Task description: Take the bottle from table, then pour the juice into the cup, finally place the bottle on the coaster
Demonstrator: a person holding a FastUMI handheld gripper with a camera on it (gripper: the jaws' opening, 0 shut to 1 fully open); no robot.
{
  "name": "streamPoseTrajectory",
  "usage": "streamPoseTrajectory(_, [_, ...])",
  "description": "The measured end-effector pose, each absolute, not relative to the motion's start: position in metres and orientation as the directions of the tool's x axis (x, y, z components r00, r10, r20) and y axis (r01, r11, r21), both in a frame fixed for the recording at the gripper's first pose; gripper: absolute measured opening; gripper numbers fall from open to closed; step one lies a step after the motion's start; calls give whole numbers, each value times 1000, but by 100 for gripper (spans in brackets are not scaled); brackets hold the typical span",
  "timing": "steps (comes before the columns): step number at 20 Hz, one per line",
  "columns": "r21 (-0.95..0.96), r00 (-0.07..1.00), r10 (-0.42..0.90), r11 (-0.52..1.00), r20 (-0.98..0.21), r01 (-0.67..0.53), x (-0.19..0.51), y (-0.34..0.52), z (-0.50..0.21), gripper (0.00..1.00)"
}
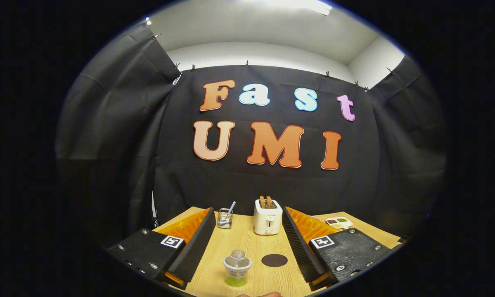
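Your gripper (247,251) hangs with jaws spread and empty, so descending carelessly could tip the uncapped bottle (237,268) toward the coaster (274,260) at its three o'clock

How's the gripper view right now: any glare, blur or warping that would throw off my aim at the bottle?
Gripper view: sharp, evenly lit, with no glare on the bottle; strong fisheye warping bends the table edges and the wall; a bright ceiling light sits far above the work area; the gripper is open, and the bottle stands between its fingers beside the coaster.
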State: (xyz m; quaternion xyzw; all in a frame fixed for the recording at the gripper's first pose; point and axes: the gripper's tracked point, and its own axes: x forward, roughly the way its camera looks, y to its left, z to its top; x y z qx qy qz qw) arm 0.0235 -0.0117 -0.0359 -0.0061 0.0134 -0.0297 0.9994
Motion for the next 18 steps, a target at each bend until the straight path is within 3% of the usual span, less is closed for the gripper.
streamPoseTrajectory(4, [17, 999, -48, 999, -17, 48, 22, -6, -62, 96])
streamPoseTrajectory(18, [16, 958, -80, 996, -276, 88, 38, 10, -223, 96])
